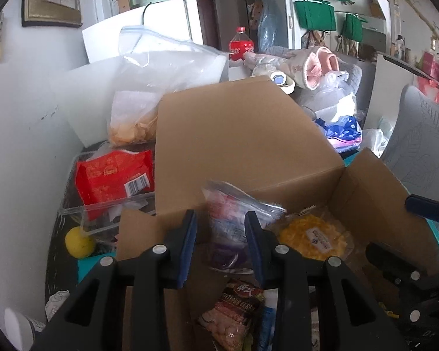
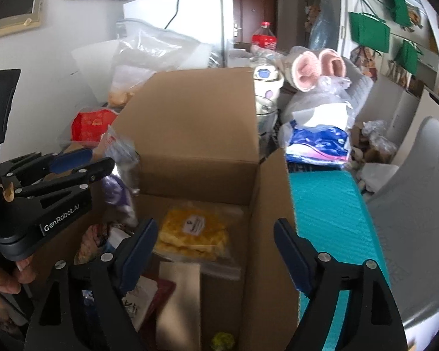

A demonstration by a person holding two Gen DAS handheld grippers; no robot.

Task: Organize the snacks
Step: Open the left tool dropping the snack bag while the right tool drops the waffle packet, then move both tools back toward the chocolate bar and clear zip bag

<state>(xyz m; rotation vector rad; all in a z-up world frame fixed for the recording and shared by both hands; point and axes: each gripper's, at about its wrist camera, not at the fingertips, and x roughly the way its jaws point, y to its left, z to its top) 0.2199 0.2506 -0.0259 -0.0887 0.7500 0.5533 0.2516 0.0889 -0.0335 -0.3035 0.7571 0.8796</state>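
left wrist view: the left gripper (image 1: 221,228) is clamped on a clear zip bag of wrapped snacks (image 1: 234,213), held upright over the open cardboard box (image 1: 243,134). a bag of yellow chips (image 1: 316,238) lies on the box floor; a red snack pack (image 1: 114,175) sits in a clear tray (image 1: 73,210) outside. judged light, limp and slick; best gripped at the sealed top edge.

right wrist view: the right gripper (image 2: 216,248) hangs spread wide and empty above the box interior, over the yellow chips (image 2: 193,231). the zip bag (image 2: 120,158) stands at the box's left wall.
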